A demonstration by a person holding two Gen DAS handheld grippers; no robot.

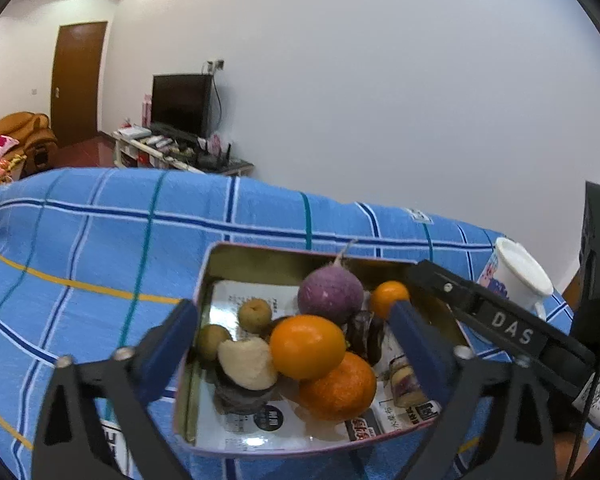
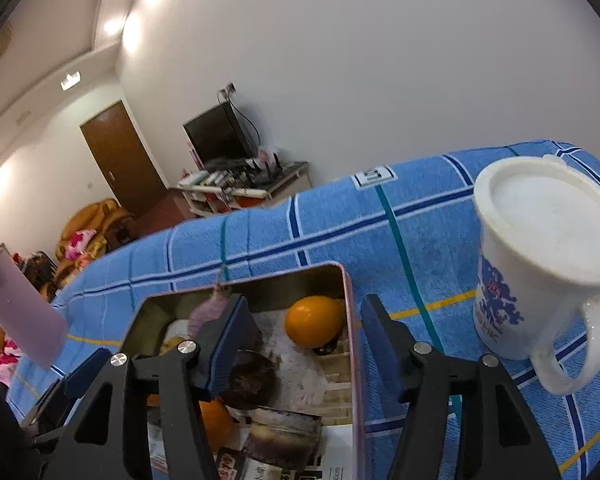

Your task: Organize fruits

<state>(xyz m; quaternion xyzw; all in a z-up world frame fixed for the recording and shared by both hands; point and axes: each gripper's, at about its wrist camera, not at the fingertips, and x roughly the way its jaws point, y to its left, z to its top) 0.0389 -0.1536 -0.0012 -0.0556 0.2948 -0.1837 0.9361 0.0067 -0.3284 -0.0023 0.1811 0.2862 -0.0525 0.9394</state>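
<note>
An open metal tin (image 1: 260, 249) on the blue checked cloth holds the fruit. My left gripper (image 1: 296, 346) hangs over it with its jaws wide apart. A large orange (image 1: 307, 346) lies between them, touched by neither pad. Beside it lie a tangerine (image 1: 339, 388), a purple round root (image 1: 331, 294), two small brown fruits (image 1: 255, 314) and a pale peeled piece (image 1: 247, 362). My right gripper (image 2: 305, 344) is open and straddles the tin's right wall (image 2: 351, 360). A small orange (image 2: 313, 321) sits in the far corner just beyond its fingertips.
A white lidded mug (image 2: 539, 256) with a blue print stands on the cloth right of the tin. A lilac flat piece (image 2: 20, 308) shows at the left edge of the right wrist view. Printed packets and dark pieces (image 2: 252, 376) line the tin's floor. Behind the table is a white wall.
</note>
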